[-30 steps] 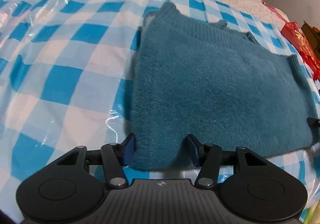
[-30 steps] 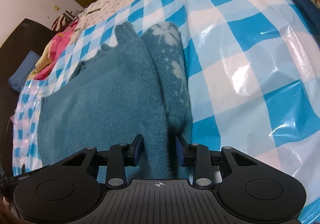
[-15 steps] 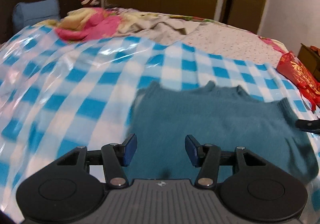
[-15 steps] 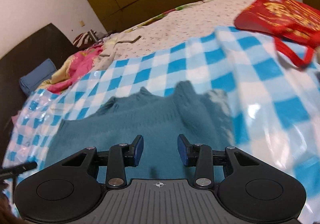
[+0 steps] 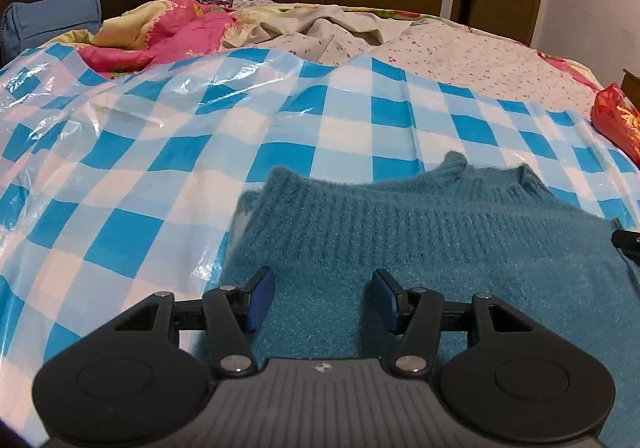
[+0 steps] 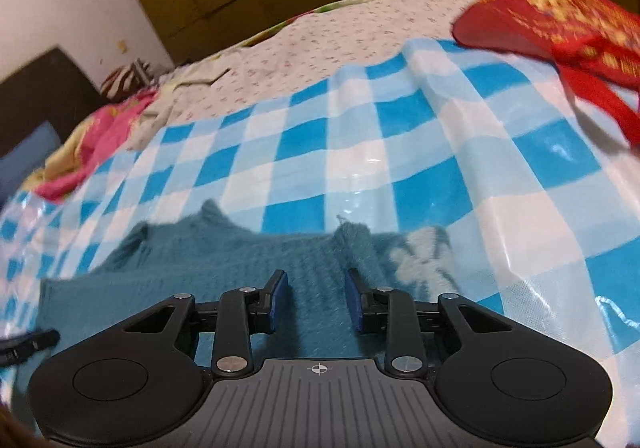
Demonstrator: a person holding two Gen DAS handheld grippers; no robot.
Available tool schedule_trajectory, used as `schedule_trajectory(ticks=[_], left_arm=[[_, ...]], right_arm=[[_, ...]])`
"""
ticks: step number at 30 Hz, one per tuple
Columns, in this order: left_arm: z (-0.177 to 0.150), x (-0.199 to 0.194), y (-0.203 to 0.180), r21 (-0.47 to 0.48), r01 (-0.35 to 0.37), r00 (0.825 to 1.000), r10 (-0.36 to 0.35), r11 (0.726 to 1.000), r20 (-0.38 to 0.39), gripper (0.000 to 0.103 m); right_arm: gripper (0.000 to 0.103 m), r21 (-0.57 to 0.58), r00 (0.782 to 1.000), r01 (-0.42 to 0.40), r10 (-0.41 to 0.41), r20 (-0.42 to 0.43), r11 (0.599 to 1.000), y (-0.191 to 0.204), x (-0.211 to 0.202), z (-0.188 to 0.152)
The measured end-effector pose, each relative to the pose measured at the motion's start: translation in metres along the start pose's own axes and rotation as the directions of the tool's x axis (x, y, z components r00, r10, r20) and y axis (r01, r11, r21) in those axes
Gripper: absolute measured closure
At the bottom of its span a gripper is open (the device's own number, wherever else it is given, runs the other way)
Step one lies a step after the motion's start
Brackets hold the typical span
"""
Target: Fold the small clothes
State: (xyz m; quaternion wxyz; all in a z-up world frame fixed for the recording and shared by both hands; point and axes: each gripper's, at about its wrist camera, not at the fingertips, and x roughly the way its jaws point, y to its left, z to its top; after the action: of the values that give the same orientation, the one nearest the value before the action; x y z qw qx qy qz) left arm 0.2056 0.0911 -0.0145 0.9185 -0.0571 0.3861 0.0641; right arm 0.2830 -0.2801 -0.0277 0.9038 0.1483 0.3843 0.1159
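Sweater [image 5: 440,248] lay flat on the checked sheet [image 5: 120,151], which covered the near part of the bed [image 5: 460,55]; we saw its ribbed edge turned toward the far side, and in the right wrist view a pale patch showed on its right part [image 6: 420,260]. We ordered the rest by size. Behind the sheet the bed carried a floral cover and a heap of pink and yellow bedding [image 5: 168,31], with a blue pillow [image 5: 52,19] against the dark headboard. A red bag [image 6: 560,19] rested at the sheet's right edge, well apart from the sweater. Our left tongs [image 5: 323,298] hovered over the sweater's left part with their blue pads spread wide and nothing between them. Our right tongs [image 6: 316,298] hung over the sweater's right part, likewise spread and gripping nothing. Whether either pair touched the knit we could not tell. A dark tip of the right tongs showed at the right edge of the left view.
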Motion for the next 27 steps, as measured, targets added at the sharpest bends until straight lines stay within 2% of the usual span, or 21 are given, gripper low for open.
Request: schedule_trajectory(ticks=[2, 7, 11, 17, 18, 20, 27], left_arm=[[0.0, 0.002, 0.001, 0.001, 0.001, 1.0, -0.001, 1.0, -0.003, 0.038], [0.002, 0.0, 0.0, -0.019, -0.008, 1.0, 0.007, 1.0, -0.012, 0.038], [0.005, -0.007, -0.004, -0.018, -0.024, 1.0, 0.024, 1.0, -0.018, 0.038], [0.003, -0.018, -0.005, -0.029, -0.014, 1.0, 0.014, 0.999, -0.015, 0.038], [0.002, -0.019, -0.005, -0.032, -0.012, 1.0, 0.012, 0.999, -0.014, 0.038], [0.0, -0.022, -0.006, -0.032, -0.009, 1.0, 0.009, 0.999, -0.014, 0.038], [-0.004, -0.028, -0.014, -0.013, -0.009, 1.0, 0.009, 1.0, -0.017, 0.038]], right_arm=[[0.086, 0.017, 1.0, -0.001, 0.001, 0.002, 1.0, -0.006, 0.003, -0.001], [0.086, 0.012, 1.0, 0.014, -0.014, -0.002, 1.0, -0.001, 0.002, 0.002], [0.078, 0.023, 1.0, 0.007, -0.007, 0.01, 1.0, 0.005, -0.014, 0.004], [0.076, -0.019, 0.999, 0.013, -0.012, 0.036, 1.0, 0.011, -0.048, -0.002], [0.074, -0.016, 0.999, 0.009, -0.008, 0.038, 1.0, 0.01, -0.055, -0.004], [0.064, -0.002, 0.999, 0.001, -0.001, 0.041, 1.0, 0.004, -0.069, -0.012], [0.05, 0.046, 1.0, -0.002, 0.002, -0.001, 0.999, -0.019, -0.091, -0.032]])
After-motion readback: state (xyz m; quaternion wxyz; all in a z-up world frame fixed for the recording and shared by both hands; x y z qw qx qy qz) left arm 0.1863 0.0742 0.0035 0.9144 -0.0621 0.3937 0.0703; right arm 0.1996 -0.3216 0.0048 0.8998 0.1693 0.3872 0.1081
